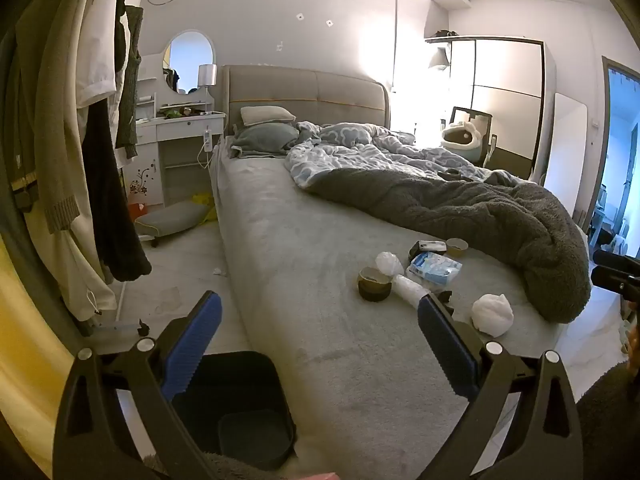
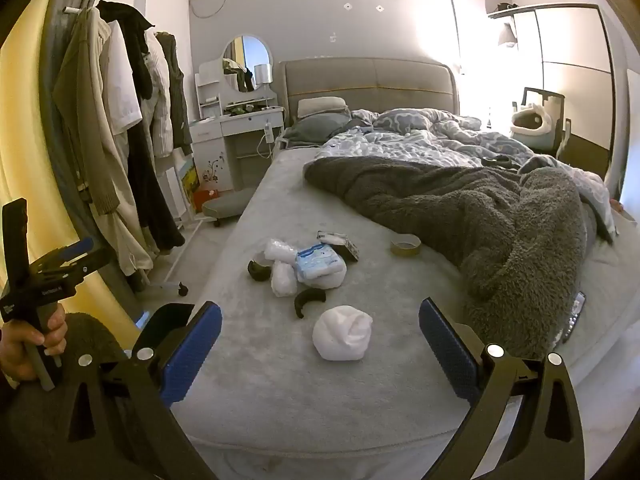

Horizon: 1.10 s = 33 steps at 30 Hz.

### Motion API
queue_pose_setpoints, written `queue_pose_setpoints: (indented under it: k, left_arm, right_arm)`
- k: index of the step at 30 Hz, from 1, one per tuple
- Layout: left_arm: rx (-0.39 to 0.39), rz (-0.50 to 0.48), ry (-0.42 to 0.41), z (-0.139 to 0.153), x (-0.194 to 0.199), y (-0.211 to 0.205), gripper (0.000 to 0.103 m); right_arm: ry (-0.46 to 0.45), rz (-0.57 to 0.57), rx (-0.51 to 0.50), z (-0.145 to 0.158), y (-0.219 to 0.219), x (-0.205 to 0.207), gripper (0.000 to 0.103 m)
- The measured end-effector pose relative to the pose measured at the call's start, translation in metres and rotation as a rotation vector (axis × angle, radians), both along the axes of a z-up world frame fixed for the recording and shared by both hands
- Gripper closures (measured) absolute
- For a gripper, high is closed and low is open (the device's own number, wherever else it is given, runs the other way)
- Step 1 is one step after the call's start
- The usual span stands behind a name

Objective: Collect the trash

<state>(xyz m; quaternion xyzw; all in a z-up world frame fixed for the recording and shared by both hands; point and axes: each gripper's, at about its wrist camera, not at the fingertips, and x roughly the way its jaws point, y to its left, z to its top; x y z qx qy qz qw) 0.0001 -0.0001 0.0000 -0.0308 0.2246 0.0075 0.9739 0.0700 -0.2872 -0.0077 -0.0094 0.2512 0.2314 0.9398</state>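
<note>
Nothing looks collected yet. The left gripper point(image 1: 318, 340) and right gripper point(image 2: 320, 340) both have jaws spread wide, holding nothing. The trash lies mid-frame on the bed point(image 2: 280, 380): a white crumpled wad point(image 2: 342, 332), a tissue pack point(image 2: 318, 262), plastic wraps point(image 2: 283, 278) and tape rolls point(image 2: 406, 245). The dark bin point(image 1: 240, 404), lower left, seems to hold no trash.
</note>
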Motion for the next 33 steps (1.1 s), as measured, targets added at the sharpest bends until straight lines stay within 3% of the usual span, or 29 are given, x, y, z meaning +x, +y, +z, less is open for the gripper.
queue_pose_setpoints:
  k: [33]
  left_arm:
    - [0.001,0.0,0.002,-0.0002,0.0001,0.0,0.003]
  right_arm:
    - [-0.001,0.001,-0.007,-0.0013,0.0016,0.0005,0.003]
